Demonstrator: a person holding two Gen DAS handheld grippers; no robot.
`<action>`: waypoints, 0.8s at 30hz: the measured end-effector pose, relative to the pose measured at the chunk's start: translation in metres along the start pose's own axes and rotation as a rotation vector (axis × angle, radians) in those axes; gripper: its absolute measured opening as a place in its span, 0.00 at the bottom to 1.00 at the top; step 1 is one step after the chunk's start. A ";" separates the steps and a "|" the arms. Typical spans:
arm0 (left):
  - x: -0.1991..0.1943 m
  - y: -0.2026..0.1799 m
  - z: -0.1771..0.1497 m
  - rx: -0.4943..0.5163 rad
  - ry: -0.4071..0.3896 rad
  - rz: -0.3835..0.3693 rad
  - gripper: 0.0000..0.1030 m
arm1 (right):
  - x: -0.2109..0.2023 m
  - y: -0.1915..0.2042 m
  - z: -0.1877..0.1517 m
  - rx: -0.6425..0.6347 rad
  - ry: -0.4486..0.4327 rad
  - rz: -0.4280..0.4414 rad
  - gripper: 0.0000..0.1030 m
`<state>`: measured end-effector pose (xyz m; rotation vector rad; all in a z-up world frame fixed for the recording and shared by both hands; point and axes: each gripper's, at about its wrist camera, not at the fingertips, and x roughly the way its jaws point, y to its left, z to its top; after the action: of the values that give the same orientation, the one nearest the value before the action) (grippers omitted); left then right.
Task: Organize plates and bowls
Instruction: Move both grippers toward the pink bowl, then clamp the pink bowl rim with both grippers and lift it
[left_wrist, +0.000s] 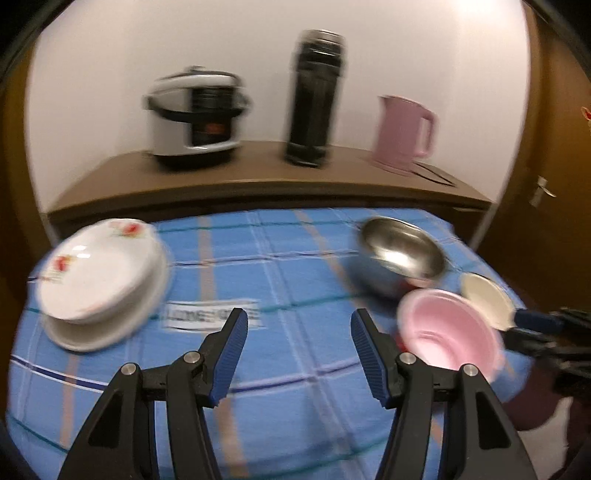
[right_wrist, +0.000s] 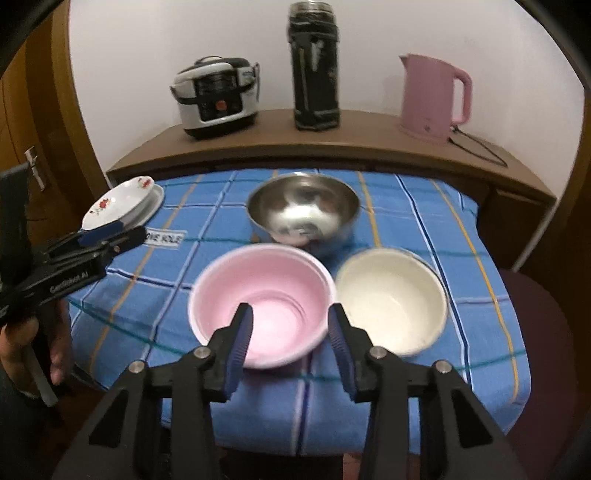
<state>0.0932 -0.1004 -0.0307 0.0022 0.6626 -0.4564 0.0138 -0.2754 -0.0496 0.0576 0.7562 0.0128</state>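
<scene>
Bowls grouped on right half of blue checked cloth: steel bowl at back, pink bowl front left, cream bowl front right. Pink and cream rims nearly touching; steel bowl just behind both. All upright, mouths up.

Plates stacked at far left corner of cloth, well apart from bowls. Top plate white with red flowers, tilted on stack, offset from plate beneath. White label with blurred print on cloth just beside stack.

Left gripper spread wide, nothing between fingers, held above bare cloth between plates and pink bowl. Same gripper seen side-on at left edge of right wrist view, tips close to plate stack; contact not clear.

Right gripper released, fingers apart, empty, tips over near rim of pink bowl. Touching or just above: cannot tell.

Wooden shelf behind table, against white wall. On shelf, left to right: rice cooker, tall black flask, pink kettle with cord trailing right.

Left wrist view motion-blurred.
</scene>
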 end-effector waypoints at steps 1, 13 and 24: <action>0.003 -0.013 -0.001 0.016 0.011 -0.021 0.59 | 0.001 -0.003 -0.002 0.008 0.003 0.008 0.40; 0.027 -0.064 -0.002 0.068 0.097 -0.075 0.59 | 0.020 -0.022 -0.017 0.074 0.015 0.061 0.33; 0.045 -0.073 -0.008 0.063 0.171 -0.128 0.31 | 0.026 -0.027 -0.014 0.093 -0.004 0.092 0.12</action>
<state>0.0901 -0.1840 -0.0534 0.0595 0.8196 -0.6053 0.0233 -0.3004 -0.0789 0.1809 0.7493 0.0650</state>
